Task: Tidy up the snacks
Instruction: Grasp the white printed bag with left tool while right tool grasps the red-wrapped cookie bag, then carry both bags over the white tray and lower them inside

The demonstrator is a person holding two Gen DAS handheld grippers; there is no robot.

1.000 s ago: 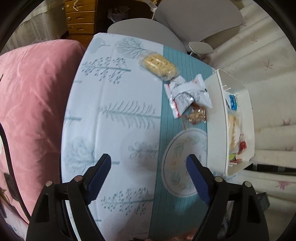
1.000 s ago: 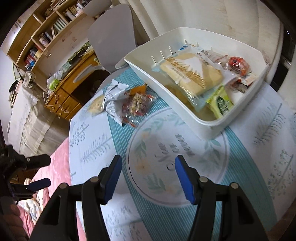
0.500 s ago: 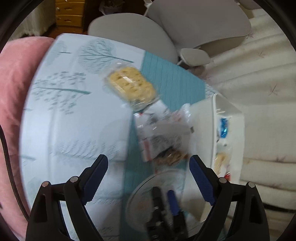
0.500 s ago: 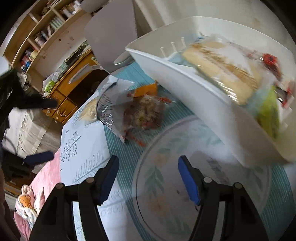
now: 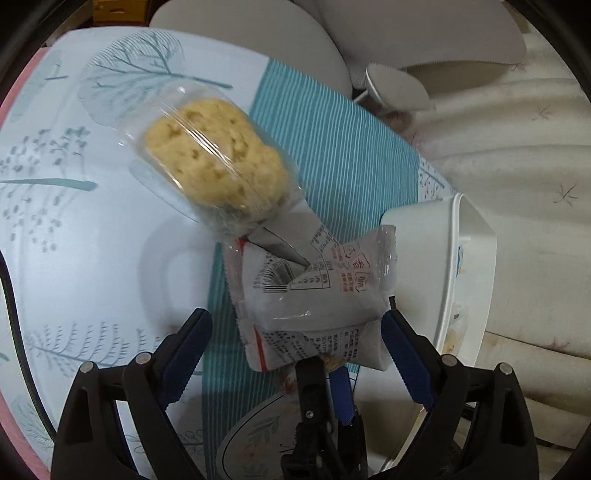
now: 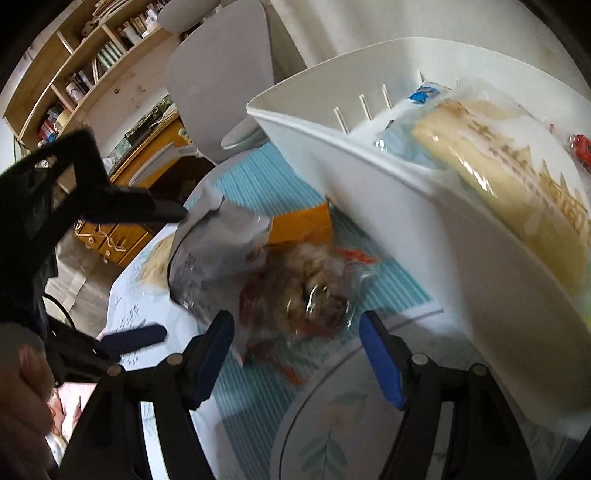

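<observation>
Overhead, the left hand-held gripper [image 5: 295,343] hangs w/ jaws spread wide, nothing held; the white snack packet [image 5: 314,295] w/ red print lies between and just ahead of the blue pads [image 5: 188,347], not pinched. Beyond it, touching its far corner, a yellow cake in clear wrap [image 5: 214,162] lies on the bench. Bench cloth [image 5: 92,229] is pale w/ grey-green tree prints, plus a teal striped runner [image 5: 332,147] down the middle and a round leaf-pattern motif [image 5: 255,435] near the bottom edge. White plastic bin [image 5: 469,266] sits at the right, just beside the packet.

Right hand-held gripper [image 6: 295,347] is also wide open and empty, low over the runner; a clear-wrapped brown nut snack [image 6: 310,291] w/ red edging lies just ahead, between the pads, blurred. An orange packet [image 6: 303,221] lies behind it against the bin wall [image 6: 424,206]. Inside the bin: a large pale cake pack [image 6: 491,155], a blue-label packet [image 6: 424,94], something red [image 6: 581,147] at the far side.

Room: grey chairs [image 5: 424,33] past the bench, cream curtain [image 5: 524,155] at right, pink cushion [image 5: 14,81] at left edge, wooden bookshelf [image 6: 74,74] and drawer unit [image 6: 114,236] in the right-wrist view.
</observation>
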